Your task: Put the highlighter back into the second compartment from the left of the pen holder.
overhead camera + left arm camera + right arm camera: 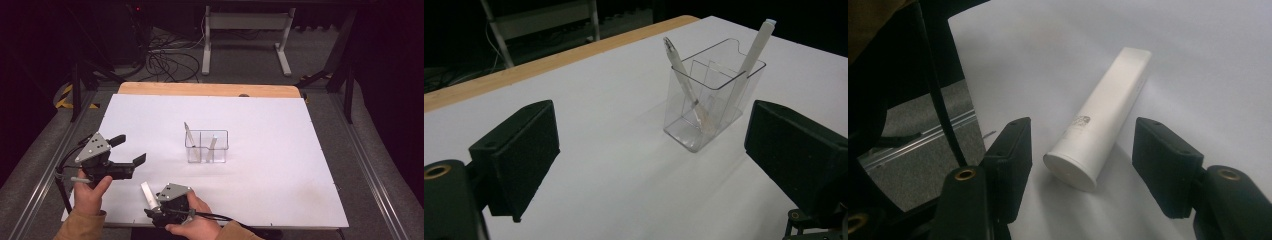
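Down at the near edge of the white table (280, 150), right gripper (150, 210) low over a white tube (1103, 120) lying flat on its side. Jaws astride the capped end, one either side, clear gaps both ways in the right gripper view: open, not yet pressing, nothing held. Only one frame here, so no telling from it whether the gap is narrowing.

Left gripper (131, 150) hovering off to the left, jaws spread wide, empty, pointed at the clear holder (709, 100) in the middle of the table. Two pens standing in it already: one leaning left (681, 80), one leaning right (754, 45), each in its own half as far as can be told.

Now the tube itself. Looks like smooth plastic, light by the look of it, probably stiff enough not to crush under a gentle squeeze. Round and glossy, though, so likely to roll or squirt out sideways if pinched off-centre. Best bet: close across the body a little above the flanged cap, pads square on opposite sides, near the middle of the length if tipping is a worry. Gripped too close to the cap end, the long free end may droop. Faint print on the side, too small to read. Holder light too, likely to skid if bumped.
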Tool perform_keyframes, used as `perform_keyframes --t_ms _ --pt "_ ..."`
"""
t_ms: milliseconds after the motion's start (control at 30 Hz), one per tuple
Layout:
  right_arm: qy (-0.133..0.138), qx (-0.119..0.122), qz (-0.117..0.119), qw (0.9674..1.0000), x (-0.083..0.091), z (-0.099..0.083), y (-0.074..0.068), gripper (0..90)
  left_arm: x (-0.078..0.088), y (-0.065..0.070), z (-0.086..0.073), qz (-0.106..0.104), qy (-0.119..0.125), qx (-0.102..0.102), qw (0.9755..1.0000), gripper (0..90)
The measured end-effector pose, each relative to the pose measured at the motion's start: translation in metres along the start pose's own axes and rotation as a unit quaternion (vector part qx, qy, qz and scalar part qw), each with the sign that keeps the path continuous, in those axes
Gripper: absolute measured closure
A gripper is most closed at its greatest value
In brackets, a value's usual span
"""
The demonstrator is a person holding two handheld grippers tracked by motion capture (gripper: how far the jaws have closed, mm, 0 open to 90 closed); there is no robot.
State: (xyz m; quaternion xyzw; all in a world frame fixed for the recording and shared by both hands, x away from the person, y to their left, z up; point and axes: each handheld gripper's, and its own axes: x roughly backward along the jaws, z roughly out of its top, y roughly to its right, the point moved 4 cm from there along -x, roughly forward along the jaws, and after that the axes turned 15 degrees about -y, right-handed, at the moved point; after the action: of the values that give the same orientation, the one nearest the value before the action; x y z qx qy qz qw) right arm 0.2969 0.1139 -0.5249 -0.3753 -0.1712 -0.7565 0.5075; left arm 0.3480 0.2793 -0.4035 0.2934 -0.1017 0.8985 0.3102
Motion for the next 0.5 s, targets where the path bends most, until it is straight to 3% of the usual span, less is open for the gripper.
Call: perform_keyframes --t_ms 233,500 --pt "0.006 0.000 -0.020 0.9998 -0.0040 -0.0006 -0.0027 47.5 0.0001 -0.0009 -0.0005 0.000 0.000 0.001 1.0000 8.2" --pt "0.013 -0.021 -0.040 0.9989 -0.0040 -0.0016 -0.0027 60.4 -0.0010 0.0003 0.0000 0.002 -0.002 -0.003 1.0000 8.2"
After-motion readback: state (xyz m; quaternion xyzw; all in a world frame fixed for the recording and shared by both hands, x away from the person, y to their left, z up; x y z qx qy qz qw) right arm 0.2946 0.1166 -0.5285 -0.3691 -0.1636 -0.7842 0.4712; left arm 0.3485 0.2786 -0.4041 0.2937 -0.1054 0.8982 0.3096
